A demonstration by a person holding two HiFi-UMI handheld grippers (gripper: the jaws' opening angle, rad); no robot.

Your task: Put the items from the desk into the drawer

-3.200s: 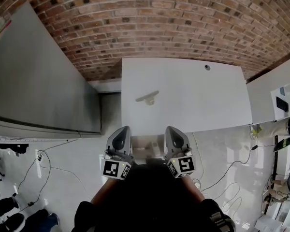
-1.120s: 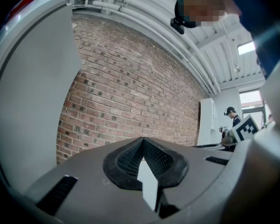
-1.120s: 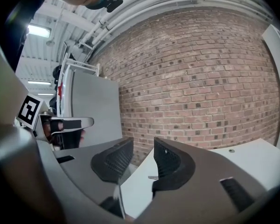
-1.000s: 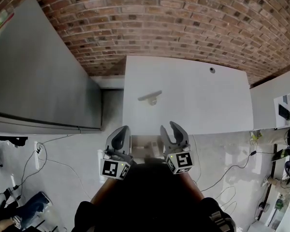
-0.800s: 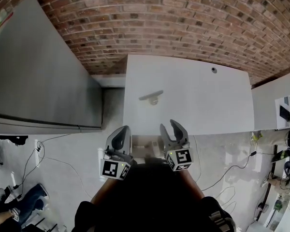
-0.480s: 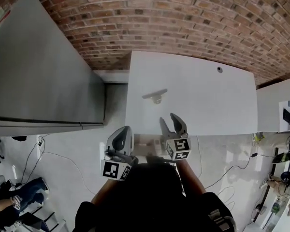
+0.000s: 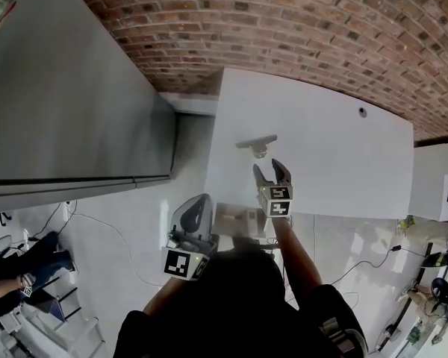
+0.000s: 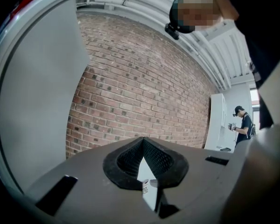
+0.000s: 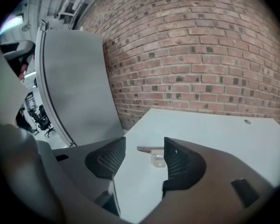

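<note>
The right gripper [image 7: 269, 168], jaws spread, just opened wider and gripping nothing, hangs just inside the near edge of the white desk [image 7: 336, 162]. Bare desktop stretches ahead and rightward. Just ahead lies the item [image 7: 257, 144], a grey strip atop a small clear block. Behind, off the edge, the left gripper [image 7: 200, 200] is clenched empty beside what looks like the drawer [image 7: 239, 218], contents unreadable.
</note>
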